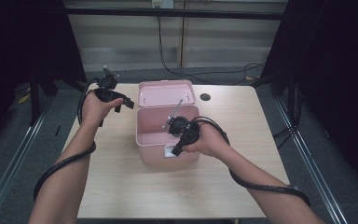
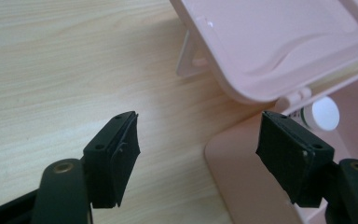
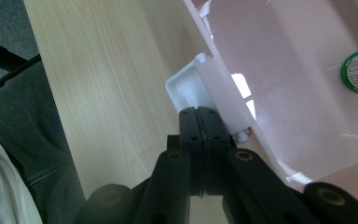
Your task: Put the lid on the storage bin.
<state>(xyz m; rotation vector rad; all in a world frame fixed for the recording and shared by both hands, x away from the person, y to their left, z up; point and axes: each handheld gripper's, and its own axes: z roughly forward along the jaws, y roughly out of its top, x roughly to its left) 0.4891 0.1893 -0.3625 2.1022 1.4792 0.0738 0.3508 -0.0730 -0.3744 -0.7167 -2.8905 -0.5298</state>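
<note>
Mid-bench, pink box (image 1: 168, 140) with lid (image 1: 166, 93) hinged open toward far side; right tongs (image 1: 176, 150) pressed shut at near-wall latch (image 3: 186, 88); left tongs (image 1: 127, 103) open, empty, just left of lid.

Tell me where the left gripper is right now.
In the high view the left gripper hangs open above the table, just left of the pink box's raised lid.

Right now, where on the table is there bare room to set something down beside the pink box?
The table is bare in front of the box and along its right side, from the round hole toward the near edge. The back middle is crowded by the open lid; the left tool is over the left strip.
</note>
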